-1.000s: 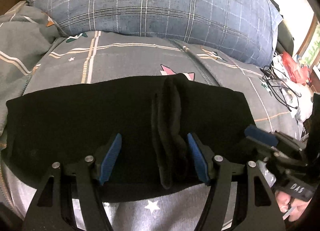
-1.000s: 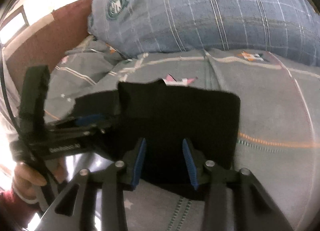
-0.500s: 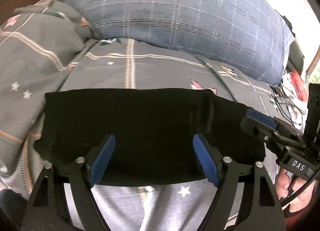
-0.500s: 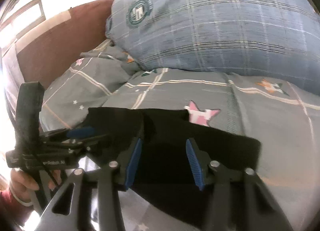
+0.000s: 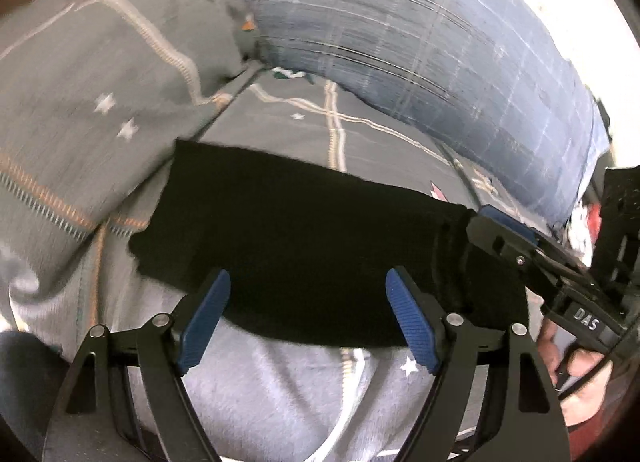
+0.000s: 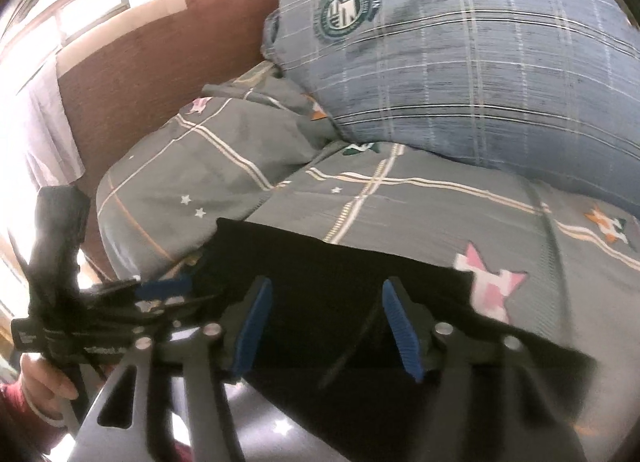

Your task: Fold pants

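Note:
The black pants [image 5: 304, 238] lie folded in a long band across the grey bedspread; they also show in the right wrist view [image 6: 332, 274]. My left gripper [image 5: 308, 318] is open and empty, its blue pads just over the near edge of the pants. My right gripper [image 6: 326, 326] is open, its fingers low over the black cloth. The right gripper also shows in the left wrist view [image 5: 516, 234] at the pants' right end. The left gripper shows in the right wrist view [image 6: 160, 290] at the pants' left end.
A large blue plaid pillow [image 5: 420, 38] lies behind the pants, also in the right wrist view [image 6: 480, 54]. A grey star-patterned pillow [image 5: 88, 110] is at the left. A brown headboard [image 6: 160, 70] stands behind. Clutter [image 5: 584, 218] lies at the far right.
Both grippers have swung to the left along the pants. The raised ridge of cloth between my left fingers is gone and the band now lies flat. The right gripper has opened wider.

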`<state>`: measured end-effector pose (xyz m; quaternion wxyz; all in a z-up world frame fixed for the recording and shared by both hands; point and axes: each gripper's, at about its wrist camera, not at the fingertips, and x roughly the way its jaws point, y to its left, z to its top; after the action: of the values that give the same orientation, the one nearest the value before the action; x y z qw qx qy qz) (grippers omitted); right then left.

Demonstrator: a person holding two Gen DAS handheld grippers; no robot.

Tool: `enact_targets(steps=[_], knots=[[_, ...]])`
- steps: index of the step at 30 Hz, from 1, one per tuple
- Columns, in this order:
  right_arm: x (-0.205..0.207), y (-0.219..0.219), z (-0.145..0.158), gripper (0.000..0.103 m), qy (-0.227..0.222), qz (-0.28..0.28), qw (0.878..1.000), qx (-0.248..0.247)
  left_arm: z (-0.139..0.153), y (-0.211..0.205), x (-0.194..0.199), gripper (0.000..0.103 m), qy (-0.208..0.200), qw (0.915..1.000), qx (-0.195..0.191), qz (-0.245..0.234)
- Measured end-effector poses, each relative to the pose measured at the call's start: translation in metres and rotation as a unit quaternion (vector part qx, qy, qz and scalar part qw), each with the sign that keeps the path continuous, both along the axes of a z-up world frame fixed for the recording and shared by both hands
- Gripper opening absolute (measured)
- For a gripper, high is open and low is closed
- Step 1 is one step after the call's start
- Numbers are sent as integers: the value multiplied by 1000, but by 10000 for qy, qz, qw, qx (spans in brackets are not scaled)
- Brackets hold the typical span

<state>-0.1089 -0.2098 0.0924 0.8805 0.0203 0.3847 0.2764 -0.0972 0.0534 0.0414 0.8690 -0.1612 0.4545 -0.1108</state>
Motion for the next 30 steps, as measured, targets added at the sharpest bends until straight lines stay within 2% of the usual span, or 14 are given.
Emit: enact_targets(steps=[6,12,18,23,28,29,30], knots=[[15,34,-3,66,35,517,9986,-106,-22,39,-16,81,276,9972,-453,530],[43,77,-14,67,196,1044,9939,-303,-37,55,-16,81,408,9920,-808,875],[72,122,-25,67,322,1522,9862,-574,-40,52,-8,85,319,9914,-850,938],[94,163,-40,67,557,2046,9742,-777,-42,54,-1,87,219,9901,-965,999],[105,192,-61,66,856,2395,9627,-926,-42,51,5,88,146,9918,-852,946],[105,196,-66,55,868,2403,9620,-963,-42,51,6,88,111,9921,-825,936],[103,199,-68,30,749,2352,9632,-1068,-42,51,7,88,77,9924,-805,929]])
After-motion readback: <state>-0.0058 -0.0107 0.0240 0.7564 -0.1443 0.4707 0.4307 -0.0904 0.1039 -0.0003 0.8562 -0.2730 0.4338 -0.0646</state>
